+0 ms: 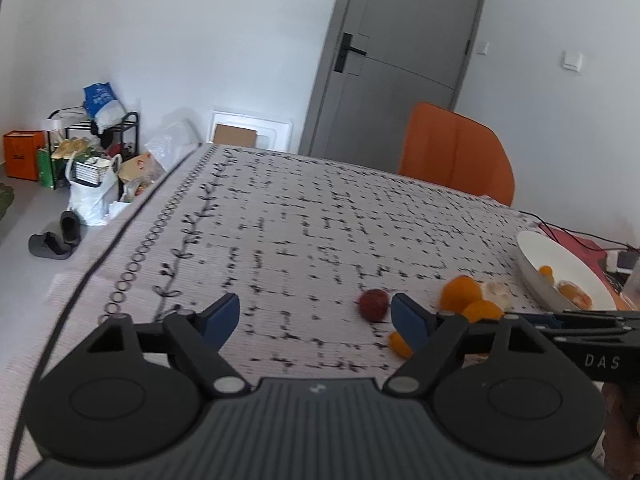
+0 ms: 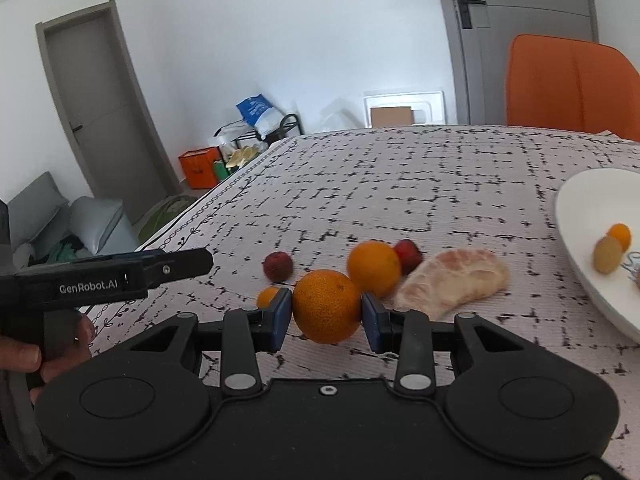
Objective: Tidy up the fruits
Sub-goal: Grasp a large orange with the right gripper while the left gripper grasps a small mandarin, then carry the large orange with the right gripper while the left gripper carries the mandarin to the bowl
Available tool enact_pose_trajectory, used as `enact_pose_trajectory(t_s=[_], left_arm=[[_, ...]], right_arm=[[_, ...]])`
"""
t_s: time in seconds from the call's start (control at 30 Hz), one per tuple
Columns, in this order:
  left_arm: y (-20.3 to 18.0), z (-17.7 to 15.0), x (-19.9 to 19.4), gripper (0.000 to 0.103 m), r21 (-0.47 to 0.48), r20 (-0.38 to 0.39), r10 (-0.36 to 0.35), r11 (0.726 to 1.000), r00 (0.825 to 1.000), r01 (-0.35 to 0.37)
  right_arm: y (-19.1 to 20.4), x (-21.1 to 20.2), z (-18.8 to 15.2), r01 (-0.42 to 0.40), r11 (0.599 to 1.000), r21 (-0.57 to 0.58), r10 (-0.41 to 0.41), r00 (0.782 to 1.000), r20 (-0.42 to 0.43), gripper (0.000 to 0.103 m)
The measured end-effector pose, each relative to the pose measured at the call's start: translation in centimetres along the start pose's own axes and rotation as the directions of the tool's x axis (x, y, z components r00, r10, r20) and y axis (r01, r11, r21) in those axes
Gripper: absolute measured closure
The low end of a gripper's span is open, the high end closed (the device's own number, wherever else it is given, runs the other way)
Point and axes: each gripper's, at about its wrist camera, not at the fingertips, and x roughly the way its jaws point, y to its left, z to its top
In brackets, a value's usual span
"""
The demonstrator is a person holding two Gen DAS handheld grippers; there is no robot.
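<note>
White walls, a grey door (image 2: pixel 520 40) and an orange chair (image 2: pixel 568 84) stand behind a desk (image 2: pixel 400 184) covered in a pale cloth with broken black grid marks. At its right edge sits a shallow white bowl (image 2: pixel 580 240), already holding a small orange fruit (image 2: pixel 620 236) and a brownish-green oval fruit (image 2: pixel 607 255), so the sorting looks begun but far from finished.

Most of the fruit lies loose on the cloth. The right gripper (image 2: pixel 327 312) has its blue-padded fingers (image 2: pixel 280 312) clamped on either side of a large round orange (image 2: pixel 327 306), which sits low over the cloth; whether it has left the surface I cannot tell. Just behind it are a second round orange (image 2: pixel 374 268), a peeled pinkish citrus segment (image 2: pixel 452 280), a dark red fruit (image 2: pixel 408 254) between those two, another dark red round fruit (image 2: pixel 277 266) to the left, and a tiny orange fruit (image 2: pixel 267 297) beside the left pad.

The left gripper (image 1: pixel 316 316) hangs over bare cloth with its fingers (image 1: pixel 222 314) wide apart and nothing between them.

Judging by this, one orange is in hand for the bowl, and five pieces remain to gather.
</note>
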Motion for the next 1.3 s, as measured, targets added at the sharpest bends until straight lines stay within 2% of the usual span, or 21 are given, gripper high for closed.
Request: enact_pose_trajectory(t_s=[0.2,0.33,0.47,0.5,0.53,0.57,0.6,0.7,0.77,0.9,1.03,1.3], left_arm=[[-1.9,-0.4,0.5,0.025,0.022,-0.016,-0.027,0.999,0.999,0.028],[-3.3,-0.9,1.2,0.032,0.034,-0.04,-0.05,0.998,0.998,0.052],[-4.6,-1.3,2.1,0.035,0.053,-0.072,-0.052,0.997,0.996,0.056],[-4.9,-1.5,2.5,0.043,0.064,-0.087,-0.041,0.997,0.995,0.047],[-5.2,-1.7,3.1,0.058,0.076,-0.11,-0.03,0.996,0.993,0.039],[-5.4,-1.8,3.2,0.063,0.078,-0.107,-0.018,0.997,0.994,0.027],[-5.4,-1.8,3.1,0.08,0.075,-0.098,-0.015,0.997,0.995,0.022],[-5.3,-1.6,2.9,0.08,0.046,-0.086,-0.042,0.998,0.995,0.046],[-5.7,-1.3,2.5,0.08,0.077,-0.057,-0.037,0.996,0.998,0.042],[-6.6,-0.6,2.8,0.08,0.077,-0.076,-0.056,0.995,0.996,0.062],[-8.3,0.1,2.0,0.08,0.113,-0.04,-0.069,0.991,0.997,0.073],[-12.0,1.0,1.8,0.08,0.159,-0.033,-0.102,0.982,0.994,0.106]], right_arm=[[-1.2,-1.4,-0.3,0.024,0.999,0.026,-0.025,0.999,0.027,0.067],[-2.5,-2.4,-0.4,0.043,0.998,0.046,-0.045,0.998,0.045,0.067],[-3.7,-3.5,-0.6,0.063,0.996,0.065,-0.067,0.996,0.064,0.067],[-3.9,-3.6,-0.6,0.067,0.995,0.07,-0.072,0.995,0.068,0.067],[-4.2,-3.8,-0.7,0.072,0.995,0.074,-0.077,0.995,0.07,0.067],[-4.4,-4.0,-0.7,0.08,0.994,0.077,-0.085,0.994,0.07,0.067],[-4.5,-4.1,-0.7,0.09,0.993,0.077,-0.096,0.993,0.068,0.067],[-4.9,-4.7,-0.7,0.121,0.99,0.071,-0.126,0.99,0.068,0.067],[-5.2,-5.2,-0.7,0.133,0.989,0.07,-0.139,0.987,0.08,0.067],[-6.4,-6.0,-0.8,0.139,0.984,0.107,-0.151,0.982,0.109,0.067],[-7.3,-6.8,-0.9,0.128,0.984,0.127,-0.145,0.98,0.135,0.067],[-9.6,-8.8,-1.5,0.134,0.975,0.175,-0.166,0.969,0.18,0.067]])
